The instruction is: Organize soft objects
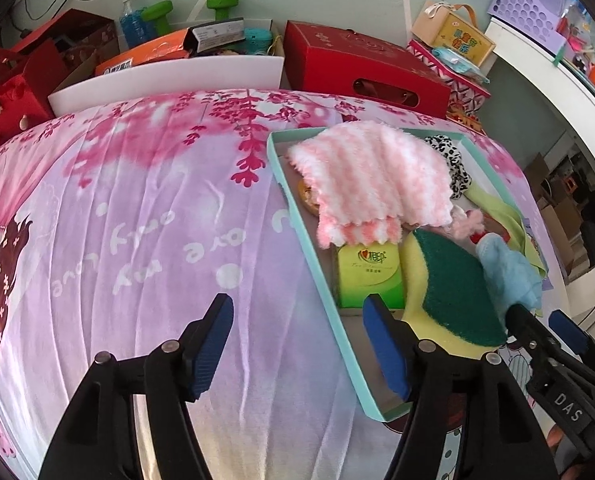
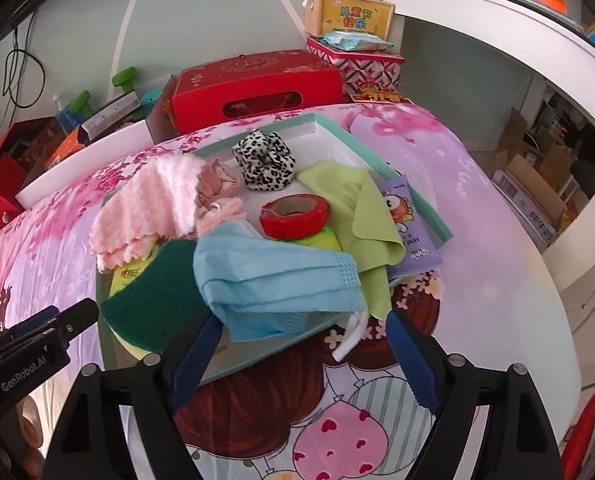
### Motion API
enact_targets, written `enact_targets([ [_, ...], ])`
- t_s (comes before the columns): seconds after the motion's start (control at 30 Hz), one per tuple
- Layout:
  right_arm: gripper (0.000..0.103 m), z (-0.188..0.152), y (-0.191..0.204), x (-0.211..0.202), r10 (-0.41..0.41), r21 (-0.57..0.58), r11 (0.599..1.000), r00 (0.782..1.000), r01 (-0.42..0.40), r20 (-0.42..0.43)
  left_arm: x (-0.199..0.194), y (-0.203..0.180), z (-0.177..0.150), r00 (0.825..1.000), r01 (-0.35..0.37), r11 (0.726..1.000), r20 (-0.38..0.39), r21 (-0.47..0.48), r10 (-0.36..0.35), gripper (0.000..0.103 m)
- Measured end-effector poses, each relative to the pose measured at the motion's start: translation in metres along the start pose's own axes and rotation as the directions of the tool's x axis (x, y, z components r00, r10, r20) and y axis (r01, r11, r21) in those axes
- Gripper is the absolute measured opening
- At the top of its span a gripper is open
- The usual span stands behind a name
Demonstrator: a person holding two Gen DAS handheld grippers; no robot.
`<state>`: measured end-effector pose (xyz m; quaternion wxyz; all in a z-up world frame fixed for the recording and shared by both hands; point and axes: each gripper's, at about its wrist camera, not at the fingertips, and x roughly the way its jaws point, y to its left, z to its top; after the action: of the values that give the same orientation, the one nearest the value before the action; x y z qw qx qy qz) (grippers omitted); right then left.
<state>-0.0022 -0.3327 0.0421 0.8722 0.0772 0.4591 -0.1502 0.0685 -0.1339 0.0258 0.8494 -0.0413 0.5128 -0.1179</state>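
Blue face mask (image 2: 277,276) loose in teal tray (image 2: 417,196), both grippers' jaws apart, empty

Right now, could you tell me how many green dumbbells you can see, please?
2: both behind the bed by the wall, one dumbbell beside the water bottle, the other just right of it. More may be hidden.

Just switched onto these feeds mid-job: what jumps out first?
A teal tray on the pink bedsheet, heaped with soft things: a blue mask draped over its near edge, a pink striped cloth at the left, red tape in the middle. Both grippers, left and right, hover open near it.
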Motion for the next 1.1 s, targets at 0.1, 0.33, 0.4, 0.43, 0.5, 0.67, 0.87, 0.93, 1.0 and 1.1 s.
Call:
enact_targets([
  [0.1,0.086,-0.001,0.0,0.001,0.007,-0.005,1.0,1.0,-0.008,-0.017,0.002,0.002,0.0,1.0,-0.01,1.0,-0.009,-0.005,0.01,0.069],
  [0.33,0.087,-0.001,0.001,-0.006,0.058,-0.003,0.998,0.998,-0.058,-0.009,0.0,0.006,0.0,1.0,-0.026,1.0,-0.002,-0.016,0.026,0.084],
  [0.4,0.094,-0.001,0.002,-0.008,0.068,-0.006,0.998,0.998,-0.068,-0.007,0.0,0.007,0.0,1.0,-0.031,0.999,0.0,-0.017,0.031,0.084],
  [0.43,0.096,-0.001,0.003,-0.008,0.075,-0.007,0.997,0.997,-0.075,-0.004,0.0,0.008,0.001,0.999,-0.033,0.999,-0.001,-0.018,0.033,0.084],
  [0.5,0.099,-0.001,0.004,-0.011,0.093,-0.009,0.996,0.996,-0.093,0.006,0.001,0.009,0.001,0.999,-0.033,0.999,-0.005,-0.024,0.033,0.084],
  [0.67,0.101,-0.001,0.009,-0.012,0.129,-0.019,0.991,0.992,-0.129,0.004,0.001,0.01,0.0,0.999,-0.034,0.999,-0.006,-0.028,0.034,0.084],
  [0.87,0.101,-0.003,0.012,-0.011,0.137,-0.029,0.99,0.991,-0.137,-0.007,0.001,0.016,-0.002,0.998,-0.063,0.997,-0.01,-0.045,0.063,0.092],
  [0.93,0.101,-0.003,0.014,-0.011,0.137,-0.038,0.99,0.991,-0.137,-0.011,0.0,0.019,-0.004,0.997,-0.072,0.996,-0.013,-0.057,0.071,0.092],
  [1.0,0.102,-0.004,0.017,-0.012,0.14,-0.049,0.989,0.99,-0.141,-0.015,-0.001,0.023,-0.006,0.997,-0.08,0.994,-0.013,-0.073,0.079,0.092],
  [1.1,0.102,-0.006,0.02,-0.014,0.138,-0.065,0.988,0.99,-0.138,-0.017,-0.005,0.028,-0.009,0.997,-0.08,0.993,-0.012,-0.085,0.08,0.092],
])
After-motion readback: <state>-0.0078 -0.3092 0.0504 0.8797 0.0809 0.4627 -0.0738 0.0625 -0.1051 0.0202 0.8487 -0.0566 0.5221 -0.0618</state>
